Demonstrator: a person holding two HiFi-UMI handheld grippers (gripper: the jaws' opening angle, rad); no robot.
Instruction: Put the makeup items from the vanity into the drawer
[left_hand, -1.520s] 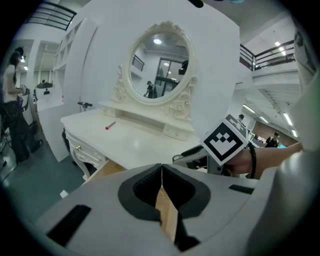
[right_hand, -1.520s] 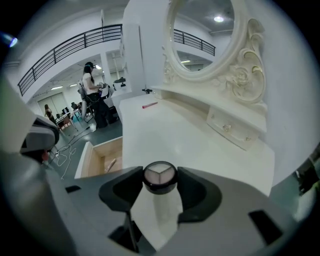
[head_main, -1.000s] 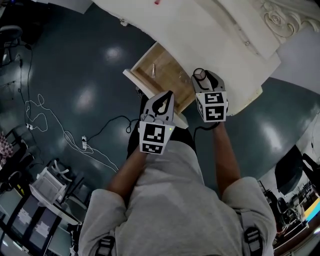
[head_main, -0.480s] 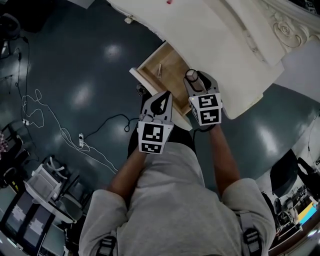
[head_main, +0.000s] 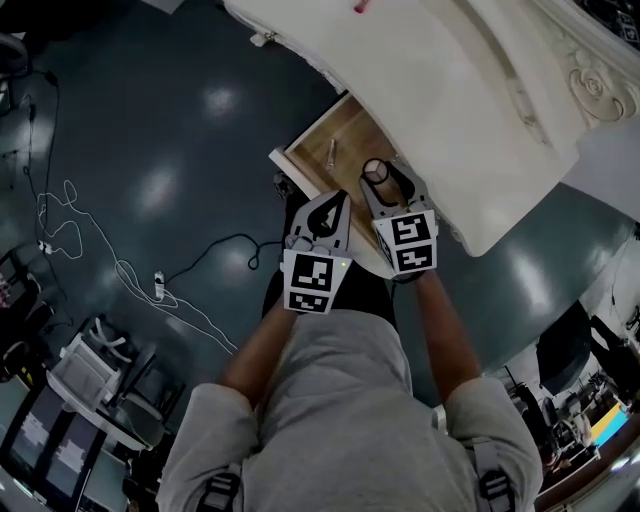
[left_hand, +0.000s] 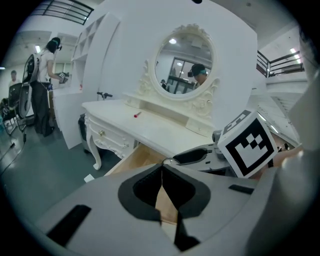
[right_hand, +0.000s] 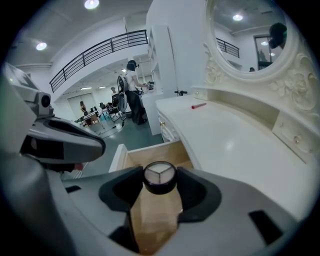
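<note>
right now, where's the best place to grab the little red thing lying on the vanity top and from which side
Grip the red thing across its middle, coming down from above with the jaws set across its narrow width. It looks long, thin and flat on the vanity top, with bare surface all round, so a sideways approach would probably push it along.

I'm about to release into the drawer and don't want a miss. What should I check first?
1. The drawer is open: ok.
2. The round jar is clamped in the right gripper: ok.
3. Jar is above the drawer's wood: ok.
4. Height above the drawer floor: cannot tell.
5. The left gripper is shut, empty, beside the path: ok.
6. The vanity is cleared: not ok, a red item lies on it.
</note>
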